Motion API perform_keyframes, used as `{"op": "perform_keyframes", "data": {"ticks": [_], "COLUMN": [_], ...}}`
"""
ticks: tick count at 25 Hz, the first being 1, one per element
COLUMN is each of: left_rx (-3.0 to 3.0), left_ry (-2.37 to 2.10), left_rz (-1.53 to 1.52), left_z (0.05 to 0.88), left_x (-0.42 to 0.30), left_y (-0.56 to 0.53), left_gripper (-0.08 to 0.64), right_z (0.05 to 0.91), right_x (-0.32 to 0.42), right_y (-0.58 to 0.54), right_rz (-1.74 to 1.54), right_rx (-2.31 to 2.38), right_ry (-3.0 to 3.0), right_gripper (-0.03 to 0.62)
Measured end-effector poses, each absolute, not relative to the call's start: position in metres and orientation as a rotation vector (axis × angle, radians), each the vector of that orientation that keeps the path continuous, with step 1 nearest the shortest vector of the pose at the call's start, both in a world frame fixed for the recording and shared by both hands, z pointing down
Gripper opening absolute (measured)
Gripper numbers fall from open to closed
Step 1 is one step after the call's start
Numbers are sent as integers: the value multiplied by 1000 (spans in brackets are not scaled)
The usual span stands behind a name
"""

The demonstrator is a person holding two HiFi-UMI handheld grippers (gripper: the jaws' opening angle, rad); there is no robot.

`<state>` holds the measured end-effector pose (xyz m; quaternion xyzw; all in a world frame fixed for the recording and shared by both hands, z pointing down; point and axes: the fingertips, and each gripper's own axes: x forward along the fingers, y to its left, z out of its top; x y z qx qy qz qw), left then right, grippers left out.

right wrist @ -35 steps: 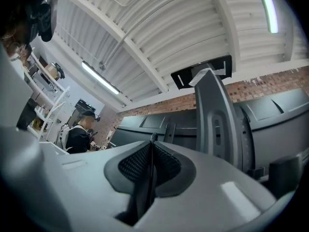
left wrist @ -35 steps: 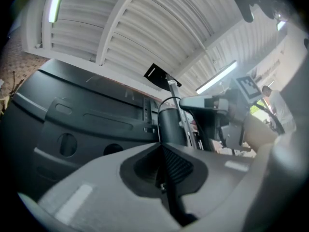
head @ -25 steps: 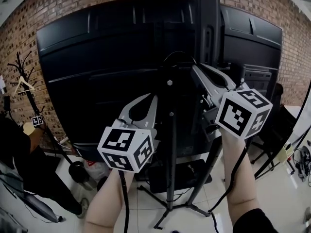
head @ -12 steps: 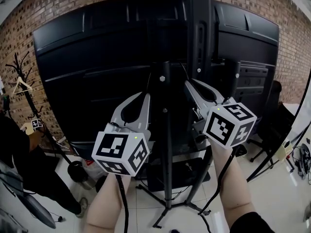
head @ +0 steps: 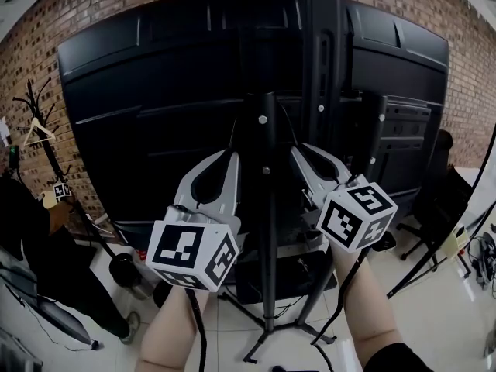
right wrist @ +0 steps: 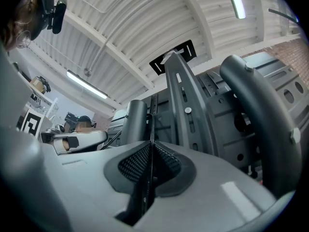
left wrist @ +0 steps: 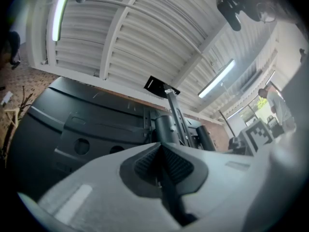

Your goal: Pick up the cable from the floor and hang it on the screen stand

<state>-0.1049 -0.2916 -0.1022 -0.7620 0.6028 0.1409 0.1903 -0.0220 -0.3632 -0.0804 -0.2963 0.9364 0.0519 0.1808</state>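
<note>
Left gripper (head: 235, 155) is pinched on the cable (right wrist: 151, 116), holding just left of the screen stand (head: 267, 177) pole. Right gripper (head: 299, 149), clamped on the same cable, has sunk. The loop that arched overhead now looks draped on the pole, so letting go seems next.

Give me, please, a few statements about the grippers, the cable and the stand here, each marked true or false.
1. The right gripper has its jaws closed on a thin black cable. True.
2. The left gripper has its jaws wide apart. False: they are closed.
3. In the head view, the stand pole rises between the two grippers. True.
4. The wall behind the screens is white plaster. False: it is brick.
</note>
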Motion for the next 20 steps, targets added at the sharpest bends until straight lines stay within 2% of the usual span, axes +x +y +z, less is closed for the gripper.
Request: {"op": "perform_keyframes", "data": {"ticks": [10, 17, 20], "left_rx": [-2129, -2104, -2123], "left_ry": [1713, 1692, 1682], "left_rz": [395, 412, 421], "left_z": [-101, -108, -104], "left_x": [-109, -105, -104], "left_y": [-279, -269, -264], "left_gripper": [6, 6, 6], "right_z": [-83, -73, -70], "right_x": [-22, -13, -6], "right_y": [-357, -351, -344], "right_rz": [363, 406, 418], "right_rx": [-958, -994, -1016], "right_ry": [2556, 2551, 2541], "right_gripper": [31, 91, 94]}}
